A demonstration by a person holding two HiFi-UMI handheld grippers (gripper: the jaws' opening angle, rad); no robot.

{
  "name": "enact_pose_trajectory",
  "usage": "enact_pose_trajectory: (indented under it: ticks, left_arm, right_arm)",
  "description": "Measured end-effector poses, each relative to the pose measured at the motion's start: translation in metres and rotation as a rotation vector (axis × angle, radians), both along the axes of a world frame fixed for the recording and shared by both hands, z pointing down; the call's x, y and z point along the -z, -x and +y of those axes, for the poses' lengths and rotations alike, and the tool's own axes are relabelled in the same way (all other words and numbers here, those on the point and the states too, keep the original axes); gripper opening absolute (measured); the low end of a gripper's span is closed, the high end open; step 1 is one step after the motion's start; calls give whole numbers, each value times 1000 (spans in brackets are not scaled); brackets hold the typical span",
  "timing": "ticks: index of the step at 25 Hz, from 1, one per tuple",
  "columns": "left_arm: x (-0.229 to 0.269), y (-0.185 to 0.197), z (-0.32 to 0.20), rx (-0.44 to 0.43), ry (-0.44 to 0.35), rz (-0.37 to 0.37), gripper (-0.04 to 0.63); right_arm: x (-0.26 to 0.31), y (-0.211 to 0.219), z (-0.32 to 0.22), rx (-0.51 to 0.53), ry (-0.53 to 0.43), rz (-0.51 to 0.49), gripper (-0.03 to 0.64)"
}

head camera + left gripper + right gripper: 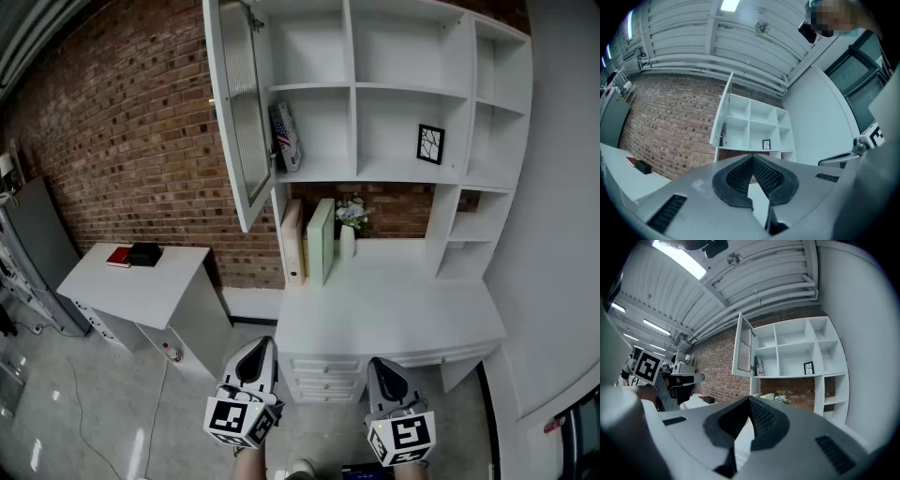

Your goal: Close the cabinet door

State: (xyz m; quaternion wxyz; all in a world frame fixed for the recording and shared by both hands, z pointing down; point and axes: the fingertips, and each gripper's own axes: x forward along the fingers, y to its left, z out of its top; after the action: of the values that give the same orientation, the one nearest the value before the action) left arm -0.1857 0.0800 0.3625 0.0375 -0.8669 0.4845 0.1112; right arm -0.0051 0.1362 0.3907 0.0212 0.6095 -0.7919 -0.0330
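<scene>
Only the approach is in hand: the cabinet door [242, 112] stands swung out at the shelf unit's [353, 89] upper left, well apart from the left gripper [262, 344] and right gripper [381, 364], both closed on nothing, so one, probably the left, must reach its outer face and push.

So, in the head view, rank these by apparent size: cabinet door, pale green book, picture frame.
1. cabinet door, by far the largest
2. pale green book
3. picture frame
The open door swings toward the camera, so nearness exaggerates its lead somewhat.
</scene>
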Motion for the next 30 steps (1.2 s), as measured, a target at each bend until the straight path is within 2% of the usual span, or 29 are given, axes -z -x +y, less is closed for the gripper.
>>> enact_pose_trajectory:
  ticks: [10, 18, 24, 30]
  left_arm:
    - [0, 9, 24, 0, -15, 5, 3]
    - [-11, 12, 25, 14, 14, 10, 3]
    - [-16, 12, -8, 26, 20, 29, 3]
    - [-15, 19, -77, 58, 13, 70, 3]
  right_arm:
    - [-2, 10, 20, -10, -17, -7, 0]
    - [-5, 9, 23, -3, -10, -30, 0]
    - [-12, 3, -8, -5, 11, -31, 0]
    - [-13, -1, -74, -4, 20, -7, 0]
